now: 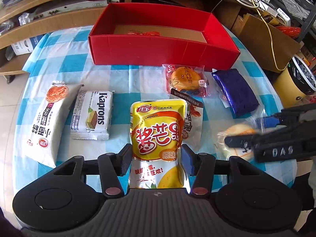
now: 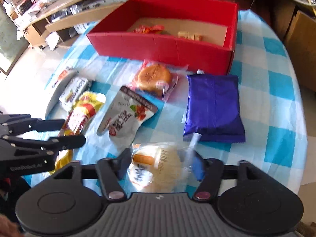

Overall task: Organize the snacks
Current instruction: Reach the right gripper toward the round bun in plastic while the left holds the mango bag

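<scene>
Your left gripper (image 1: 156, 156) is clamped on the yellow mango pouch (image 1: 157, 130), dead centre, red box (image 1: 164, 47) at 12 o'clock. Your right gripper (image 2: 161, 164) straddles the round pastry pack (image 2: 158, 167), jaws apart; purple pack (image 2: 213, 106) at 1 o'clock.

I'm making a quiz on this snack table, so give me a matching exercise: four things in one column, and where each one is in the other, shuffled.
Things:
1. yellow mango pouch
2. purple packet
3. red box
4. round bun in clear wrap

Places:
A. at the far side of the checked cloth, open on top
B. between the fingers of the left hand-held gripper
C. between the fingers of the right hand-held gripper
D. flat on the cloth just in front of the box's right end

Pairs: 1-B, 2-D, 3-A, 4-C
</scene>
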Action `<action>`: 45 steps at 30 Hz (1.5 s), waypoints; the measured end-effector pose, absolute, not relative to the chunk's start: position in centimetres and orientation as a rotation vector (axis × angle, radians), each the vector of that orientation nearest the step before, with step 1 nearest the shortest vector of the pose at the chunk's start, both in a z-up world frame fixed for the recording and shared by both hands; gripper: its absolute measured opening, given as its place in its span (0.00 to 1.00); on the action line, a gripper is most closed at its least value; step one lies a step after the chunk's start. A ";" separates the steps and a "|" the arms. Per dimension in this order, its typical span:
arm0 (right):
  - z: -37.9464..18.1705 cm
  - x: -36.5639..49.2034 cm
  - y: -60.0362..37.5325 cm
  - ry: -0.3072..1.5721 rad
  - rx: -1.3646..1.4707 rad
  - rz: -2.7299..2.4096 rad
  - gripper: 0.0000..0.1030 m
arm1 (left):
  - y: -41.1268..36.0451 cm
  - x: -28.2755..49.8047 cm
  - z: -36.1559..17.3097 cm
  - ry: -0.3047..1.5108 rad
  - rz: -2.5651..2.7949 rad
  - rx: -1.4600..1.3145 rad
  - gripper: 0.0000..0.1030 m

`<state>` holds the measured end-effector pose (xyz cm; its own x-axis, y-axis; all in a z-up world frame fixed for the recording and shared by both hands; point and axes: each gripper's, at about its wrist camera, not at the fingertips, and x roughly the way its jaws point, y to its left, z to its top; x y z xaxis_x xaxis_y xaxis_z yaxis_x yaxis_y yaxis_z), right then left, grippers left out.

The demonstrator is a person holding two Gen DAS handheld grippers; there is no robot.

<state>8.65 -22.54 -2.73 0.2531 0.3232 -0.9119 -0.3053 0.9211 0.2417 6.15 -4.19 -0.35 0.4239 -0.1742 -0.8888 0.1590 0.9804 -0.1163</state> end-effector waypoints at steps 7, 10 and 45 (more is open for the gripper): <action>-4.8 8.1 -20.9 1.261 -0.070 0.418 0.94 | -4.2 6.2 -0.6 1.128 -0.215 -0.015 0.59; -4.9 7.6 -20.8 1.239 -0.067 0.412 0.95 | -4.3 6.1 -0.7 1.130 -0.219 -0.012 0.59; -5.3 7.3 -20.4 1.269 -0.109 0.461 1.00 | -6.0 7.0 -3.1 1.179 -0.160 0.068 0.72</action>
<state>7.30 -20.44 -5.29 0.2198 0.2734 -0.9365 -0.3916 0.9039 0.1720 6.98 -6.05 -3.11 0.3718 -0.0893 -0.9240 0.1600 0.9866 -0.0310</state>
